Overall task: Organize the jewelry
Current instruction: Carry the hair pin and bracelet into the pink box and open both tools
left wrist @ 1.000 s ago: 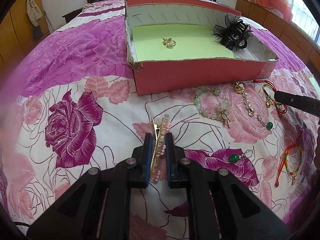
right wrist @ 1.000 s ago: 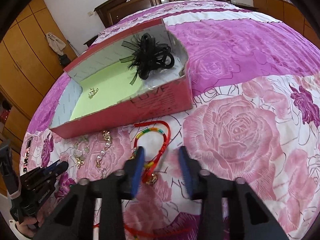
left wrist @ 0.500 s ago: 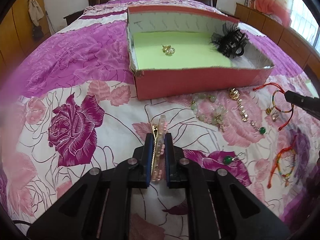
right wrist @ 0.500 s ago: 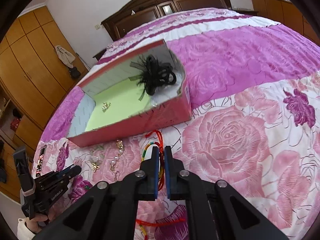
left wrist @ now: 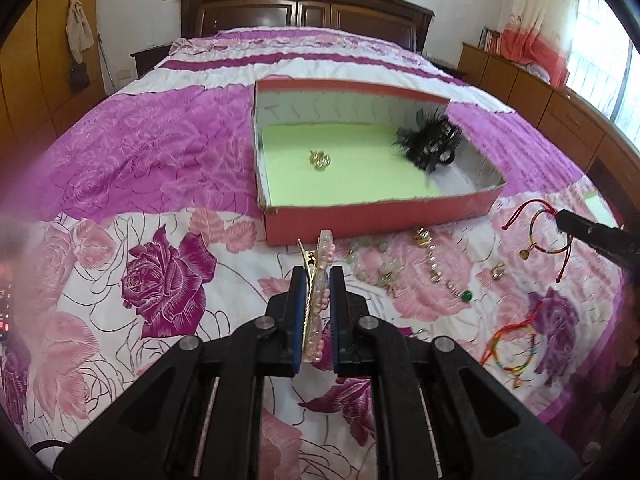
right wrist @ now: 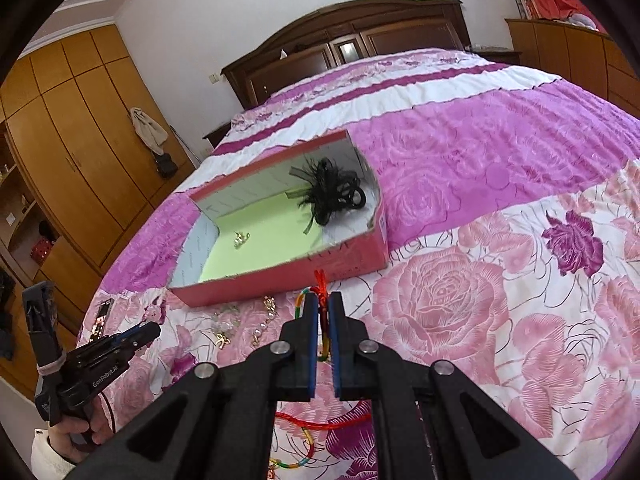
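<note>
1. The left gripper point(left wrist: 316, 280), low in the centre of the left wrist view, is pinching a long clear-and-pink beaded hair clip with a gold metal alligator clasp point(left wrist: 316, 276) between its blue-padded fingers point(left wrist: 297, 300); the clip's tip is poking up past the fingertips toward the frame's middle.
2. The right gripper point(right wrist: 323, 312), low in the centre of the right wrist view, is squeezing a red cord bracelet with rainbow-coloured threading point(right wrist: 320, 292) between fingers pressed nearly together, its jaws having just been closing on the cord; the red knot is sticking up above the fingertips.
3. In the left wrist view that same bracelet point(left wrist: 548, 232) is dangling from the right gripper's black tip point(left wrist: 568, 220) at the right edge.
4. A shallow red cardboard box with a pale green floor point(left wrist: 380, 216) is sitting on the pink-and-purple rose-printed bedspread point(left wrist: 160, 272) in mid-frame, holding a black feathered claw clip point(left wrist: 432, 144) in its right corner and a small gold trinket point(left wrist: 320, 159) near its left-centre.
5. Below the box's front wall, pale green beaded jewellery point(left wrist: 372, 260) and a gold chain with a green stone point(left wrist: 440, 272) are lying on the bedspread; a second rainbow cord bracelet point(left wrist: 512, 348) is lying at lower right.
6. A hand in a white sleeve point(right wrist: 70, 436) is gripping the left gripper's handle at the lower left of the right wrist view.
</note>
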The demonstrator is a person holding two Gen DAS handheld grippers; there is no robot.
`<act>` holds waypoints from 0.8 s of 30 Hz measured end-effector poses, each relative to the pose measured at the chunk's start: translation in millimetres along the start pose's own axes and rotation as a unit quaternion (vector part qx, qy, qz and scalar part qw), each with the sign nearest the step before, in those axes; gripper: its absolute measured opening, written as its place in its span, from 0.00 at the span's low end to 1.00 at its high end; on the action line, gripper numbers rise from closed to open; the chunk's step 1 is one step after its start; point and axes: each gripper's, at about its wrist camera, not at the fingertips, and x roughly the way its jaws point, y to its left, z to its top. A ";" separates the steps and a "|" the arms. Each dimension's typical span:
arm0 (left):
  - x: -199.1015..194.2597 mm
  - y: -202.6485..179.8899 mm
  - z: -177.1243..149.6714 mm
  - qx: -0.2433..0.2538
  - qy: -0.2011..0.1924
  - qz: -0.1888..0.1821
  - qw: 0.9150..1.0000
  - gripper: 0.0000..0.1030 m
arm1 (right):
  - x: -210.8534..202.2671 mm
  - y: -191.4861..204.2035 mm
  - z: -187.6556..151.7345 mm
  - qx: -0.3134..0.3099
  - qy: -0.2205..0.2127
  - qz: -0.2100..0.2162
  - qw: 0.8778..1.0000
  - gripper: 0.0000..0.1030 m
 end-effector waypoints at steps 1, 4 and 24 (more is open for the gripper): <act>-2.0 -0.1 1.3 -0.001 -0.003 -0.001 1.000 0.02 | -2.4 0.4 0.8 0.000 -0.004 0.001 1.000 0.06; -8.6 -1.3 4.4 -0.003 -0.015 -0.002 1.000 0.02 | -7.6 2.5 2.2 -0.003 -0.012 0.001 1.000 0.06; -13.3 -6.8 48.6 0.002 -0.066 -0.004 0.998 0.02 | -9.4 28.9 30.3 -0.057 -0.060 -0.008 0.997 0.06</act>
